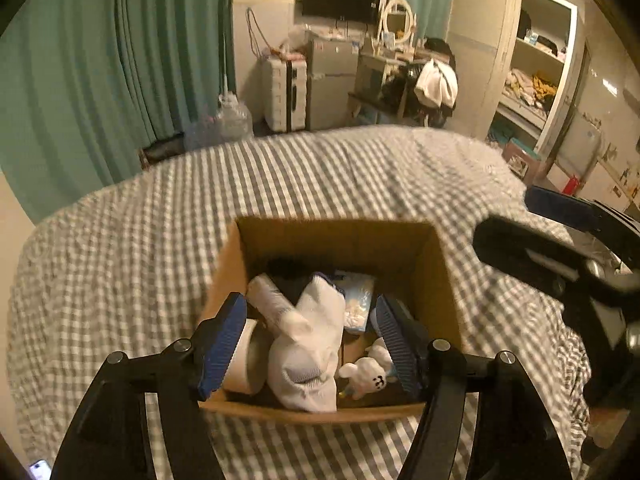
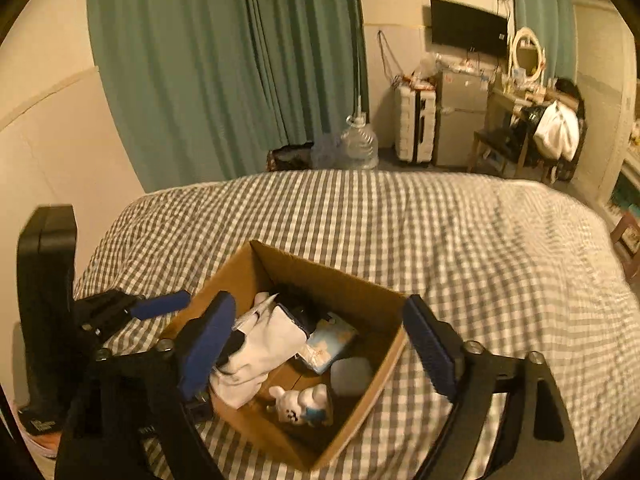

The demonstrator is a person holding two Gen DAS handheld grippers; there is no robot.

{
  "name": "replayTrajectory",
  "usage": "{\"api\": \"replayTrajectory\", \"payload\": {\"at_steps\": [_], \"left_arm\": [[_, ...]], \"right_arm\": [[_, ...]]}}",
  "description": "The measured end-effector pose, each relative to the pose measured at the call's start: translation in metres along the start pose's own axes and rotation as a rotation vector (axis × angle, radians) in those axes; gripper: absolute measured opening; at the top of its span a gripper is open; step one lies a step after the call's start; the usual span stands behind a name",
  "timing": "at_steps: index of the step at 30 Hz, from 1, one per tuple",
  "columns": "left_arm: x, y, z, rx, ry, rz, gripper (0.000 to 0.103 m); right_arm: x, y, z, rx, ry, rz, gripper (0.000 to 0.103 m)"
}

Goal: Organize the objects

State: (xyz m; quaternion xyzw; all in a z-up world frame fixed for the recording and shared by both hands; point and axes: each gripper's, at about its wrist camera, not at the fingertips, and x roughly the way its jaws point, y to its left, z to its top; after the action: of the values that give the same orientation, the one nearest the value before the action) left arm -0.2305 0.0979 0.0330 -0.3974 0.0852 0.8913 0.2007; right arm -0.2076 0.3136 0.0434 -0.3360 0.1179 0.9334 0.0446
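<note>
An open cardboard box [image 1: 332,236] sits on the checked bed; it also shows in the right wrist view [image 2: 348,284]. Inside lie white socks [image 1: 308,344] [image 2: 264,344], a small white plush toy [image 1: 370,376] [image 2: 302,402], a light blue packet [image 1: 358,300] [image 2: 330,342], a white roll [image 1: 248,356] and a dark item. My left gripper [image 1: 310,340] is open and empty, held just above the box over the socks. My right gripper [image 2: 320,344] is open and empty above the box; it shows at the right edge of the left wrist view [image 1: 560,232].
The grey-and-white checked bedcover [image 1: 320,176] [image 2: 460,232] spreads around the box. Beyond the bed are green curtains [image 2: 224,64], a white suitcase [image 2: 414,124], a small fridge, a desk with a mirror and an open wardrobe [image 1: 532,76]. A black stand [image 2: 44,300] is at left.
</note>
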Motion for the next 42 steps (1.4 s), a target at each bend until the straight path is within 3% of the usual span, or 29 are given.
{"api": "replayTrajectory", "payload": {"at_steps": [10, 14, 21, 27, 33, 42], "left_arm": [[-0.13, -0.007, 0.015, -0.021, -0.204, 0.094, 0.09], [-0.181, -0.006, 0.012, -0.019, -0.292, 0.115, 0.093], [-0.227, -0.011, -0.008, 0.001, -0.358, 0.173, 0.1], [-0.238, -0.012, -0.041, 0.053, -0.403, 0.237, 0.1], [-0.227, -0.01, -0.08, 0.07, -0.455, 0.276, 0.101], [-0.18, 0.005, -0.131, -0.055, -0.515, 0.308, 0.102]], "right_arm": [[-0.133, 0.043, 0.011, -0.06, -0.17, -0.051, 0.095], [-0.182, 0.062, 0.011, -0.093, -0.242, -0.071, 0.096], [-0.244, 0.078, 0.003, -0.107, -0.341, -0.099, 0.1], [-0.252, 0.085, -0.03, -0.183, -0.345, -0.11, 0.101], [-0.239, 0.081, -0.071, -0.161, -0.368, -0.099, 0.101], [-0.179, 0.077, -0.122, -0.103, -0.407, -0.13, 0.101]]}}
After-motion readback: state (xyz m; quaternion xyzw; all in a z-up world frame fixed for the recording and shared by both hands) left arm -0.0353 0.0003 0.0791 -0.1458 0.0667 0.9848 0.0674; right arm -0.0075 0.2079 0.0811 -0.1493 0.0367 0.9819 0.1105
